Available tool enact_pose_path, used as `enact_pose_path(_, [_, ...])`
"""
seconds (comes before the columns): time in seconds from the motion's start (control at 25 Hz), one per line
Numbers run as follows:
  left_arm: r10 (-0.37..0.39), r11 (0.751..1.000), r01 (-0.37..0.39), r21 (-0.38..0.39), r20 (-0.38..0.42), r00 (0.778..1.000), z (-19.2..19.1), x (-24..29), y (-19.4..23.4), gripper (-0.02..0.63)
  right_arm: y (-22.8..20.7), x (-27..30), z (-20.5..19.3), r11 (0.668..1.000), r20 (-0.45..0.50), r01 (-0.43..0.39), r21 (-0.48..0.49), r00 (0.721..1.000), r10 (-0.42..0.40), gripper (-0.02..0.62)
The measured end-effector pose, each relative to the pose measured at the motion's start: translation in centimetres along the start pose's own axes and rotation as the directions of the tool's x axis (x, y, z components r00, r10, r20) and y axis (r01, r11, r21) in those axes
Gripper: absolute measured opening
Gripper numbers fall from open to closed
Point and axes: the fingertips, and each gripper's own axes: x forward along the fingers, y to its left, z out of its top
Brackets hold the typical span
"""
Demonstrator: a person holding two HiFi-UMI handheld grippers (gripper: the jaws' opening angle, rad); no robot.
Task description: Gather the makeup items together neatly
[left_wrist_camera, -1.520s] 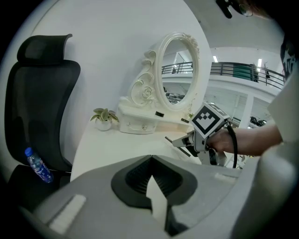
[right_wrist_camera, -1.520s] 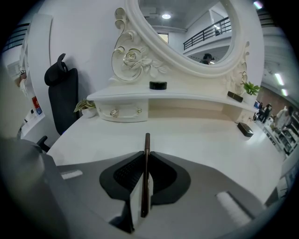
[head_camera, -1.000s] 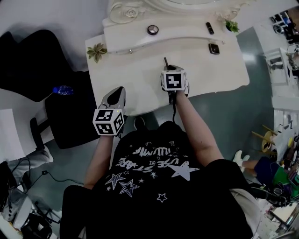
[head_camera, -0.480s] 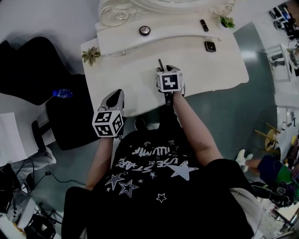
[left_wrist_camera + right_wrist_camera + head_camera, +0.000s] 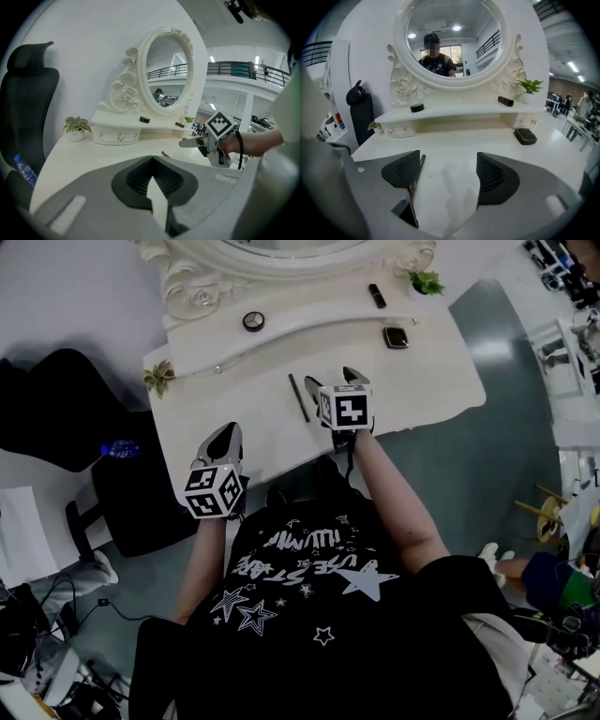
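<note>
A thin dark makeup pencil (image 5: pixel 299 397) lies on the white dressing table (image 5: pixel 253 418). My right gripper (image 5: pixel 333 381) stands just right of it. Its jaws have just been opening, and the pencil (image 5: pixel 415 183) rests along the left pad, free of any grip. A round compact (image 5: pixel 252 321) and a dark lipstick tube (image 5: pixel 377 295) sit on the raised shelf. A black square compact (image 5: pixel 396 337) lies on the table at the right. My left gripper (image 5: pixel 225 437) hovers over the table's front left, its jaws (image 5: pixel 151 159) shut and empty.
An oval mirror (image 5: pixel 452 37) stands at the back of the table. Small potted plants stand at the left (image 5: pixel 157 377) and right (image 5: pixel 427 281) ends. A black chair (image 5: pixel 56 390) with a water bottle (image 5: pixel 120 448) stands left of the table.
My right gripper's jaws have opened and let go of the pencil, which now lies on the table to their left. The gripper has drawn back a little. My left gripper shifted slightly.
</note>
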Motion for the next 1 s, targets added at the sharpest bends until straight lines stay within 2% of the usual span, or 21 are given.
enact_pose_path(0.32, [-0.021, 0.999, 0.022, 0.042, -0.019, 1.000, 1.1, 4.0, -4.4, 0.002, -10.4, -1.0, 0.2, 0.990, 0.015, 0.115, 0.087, 0.993, -0.116, 0.426])
enact_pose_path(0.64, [-0.031, 0.997, 0.032, 0.067, -0.024, 0.999, 3.0, 8.0, -8.0, 0.000, -19.5, -0.7, 0.8, 0.973, -0.002, 0.203, 0.113, 0.979, -0.204, 0.423])
enact_pose_path(0.84, [0.013, 0.998, -0.012, 0.057, -0.012, 1.000, 3.8, 9.8, -8.7, 0.000, -23.0, 0.7, 1.0, 0.973, -0.031, 0.207, 0.107, 0.978, -0.205, 0.425])
enact_pose_path(1.0, [0.084, 0.996, -0.084, 0.018, -0.001, 0.996, 3.6, 10.5, -8.4, 0.002, -25.1, 2.4, 1.1, 0.976, -0.056, 0.193, 0.106, 0.981, -0.188, 0.425])
